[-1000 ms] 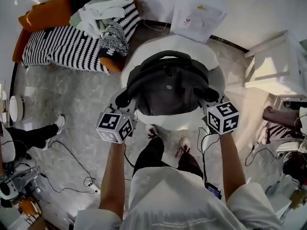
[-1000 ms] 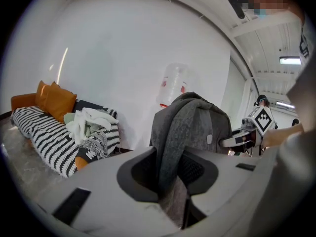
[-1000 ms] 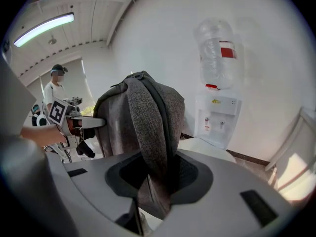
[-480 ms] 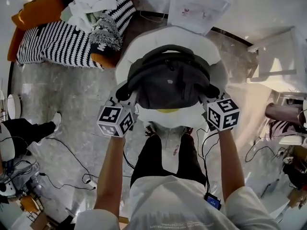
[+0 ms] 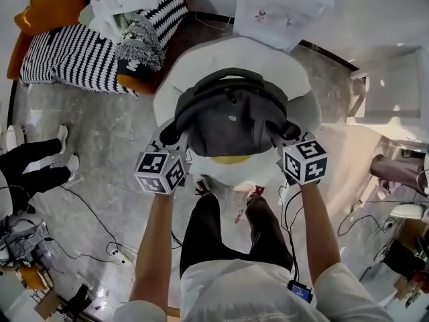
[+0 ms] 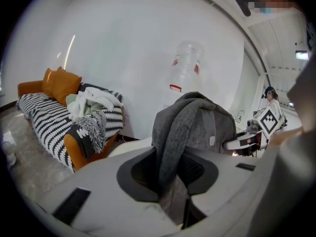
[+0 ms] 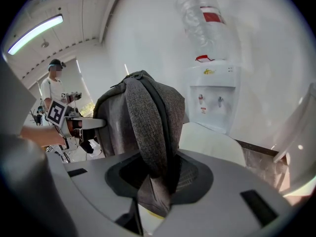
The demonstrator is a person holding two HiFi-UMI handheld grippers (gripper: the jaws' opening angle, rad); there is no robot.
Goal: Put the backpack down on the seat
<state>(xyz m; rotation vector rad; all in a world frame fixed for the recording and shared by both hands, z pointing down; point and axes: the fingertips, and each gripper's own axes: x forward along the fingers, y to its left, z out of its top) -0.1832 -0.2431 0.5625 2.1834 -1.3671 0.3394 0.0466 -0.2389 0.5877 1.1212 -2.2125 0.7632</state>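
- The left tool is closed narrow on a grey shoulder strap, which rises from between its jaws up to the top of the backpack.
- The right tool is clamped the same way on the other shoulder strap, with the padded fabric pinched between its pads.
- The backpack hangs upright between the two tools. It is just ahead of both, with its dark carry handle on the side away from them.
- The seat, a white rounded chair, lies directly beneath the backpack and reaches out ahead of the tools on every side of it.
- Whether the bag's base touches the seat cannot be told.
- A yellow patch shows on the seat just under the backpack's near edge, between the two tools.
- Beyond the seat, straight ahead of the tools, a white water dispenser stands against the wall with a clear bottle on top.
- Well off to the left tool's outer side is a sofa with a black-and-white striped cover, orange cushions and a pile of clothes.
- Behind the tools, the person's legs and shoes stand on the grey floor.
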